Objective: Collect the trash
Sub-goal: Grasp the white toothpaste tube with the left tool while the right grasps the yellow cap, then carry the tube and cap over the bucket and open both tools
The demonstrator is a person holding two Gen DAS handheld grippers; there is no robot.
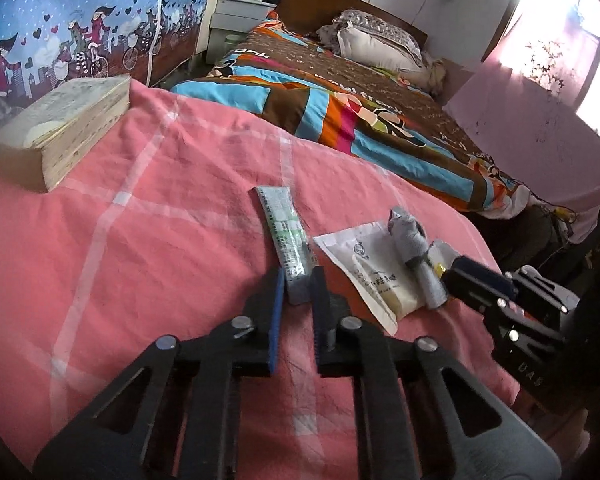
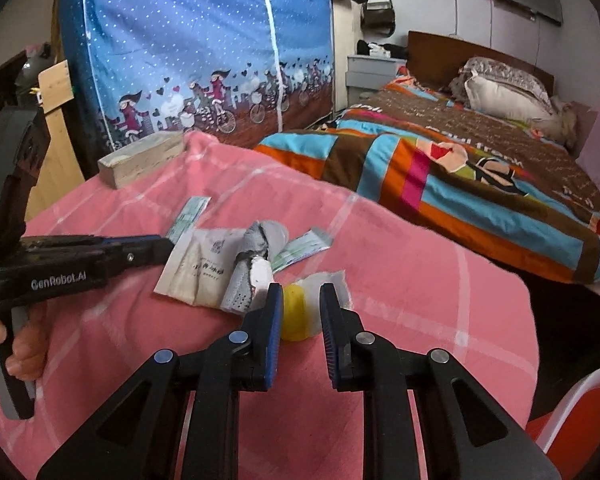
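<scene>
My left gripper (image 1: 298,280) pinches the near end of a flat white-green tube (image 1: 286,236) on the pink cloth (image 1: 140,220). My right gripper (image 2: 302,296) is narrow round a yellow-white wad (image 2: 298,314) (crumpled, soft-looking), w/ a pale sachet (image 2: 196,268) just left.

Matt pink cloth cover (image 1: 140,240) – wrinkled – under a glossy plastic tube (image 1: 286,236) and a paper sachet (image 1: 364,264).

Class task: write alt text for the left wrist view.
The left gripper is shut on a tube lying on a pink cloth. A white packet lies right of it, a book far left.
</scene>
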